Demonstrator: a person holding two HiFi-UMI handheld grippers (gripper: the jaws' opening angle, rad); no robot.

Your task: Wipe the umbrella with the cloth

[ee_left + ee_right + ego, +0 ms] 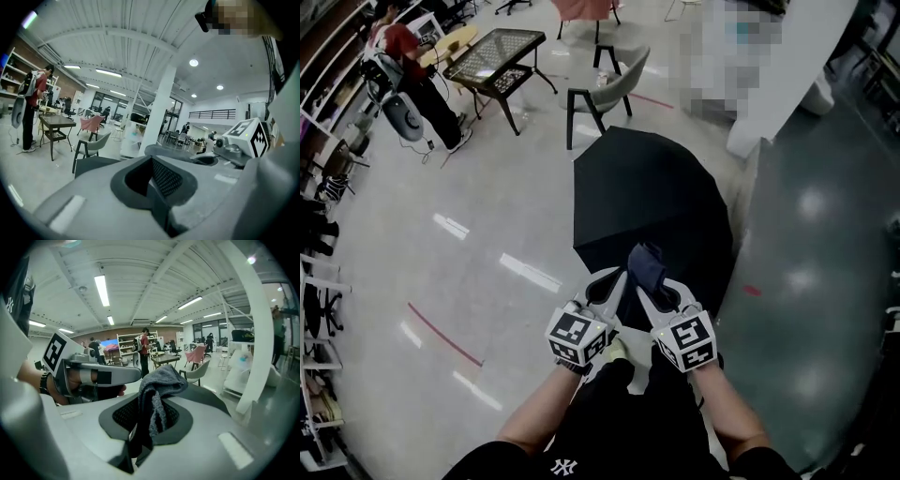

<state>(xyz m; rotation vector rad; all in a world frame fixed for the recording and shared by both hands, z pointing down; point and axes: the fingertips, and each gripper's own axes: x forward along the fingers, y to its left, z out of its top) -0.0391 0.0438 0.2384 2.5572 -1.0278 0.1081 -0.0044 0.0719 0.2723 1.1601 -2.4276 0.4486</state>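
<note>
A glossy pale floor, crossed by a red tape line, runs past a dark table and a grey chair toward shelves along the left wall. A white column rises to a ribbed ceiling lit by strip lights. A pink chair stands farther back.

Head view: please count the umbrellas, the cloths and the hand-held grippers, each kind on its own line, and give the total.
Umbrella: 1, black, open on the floor
Cloth: 1, dark, held in the right gripper
Grippers: 2, the right gripper and the left gripper, which holds nothing
Total: 4
</note>
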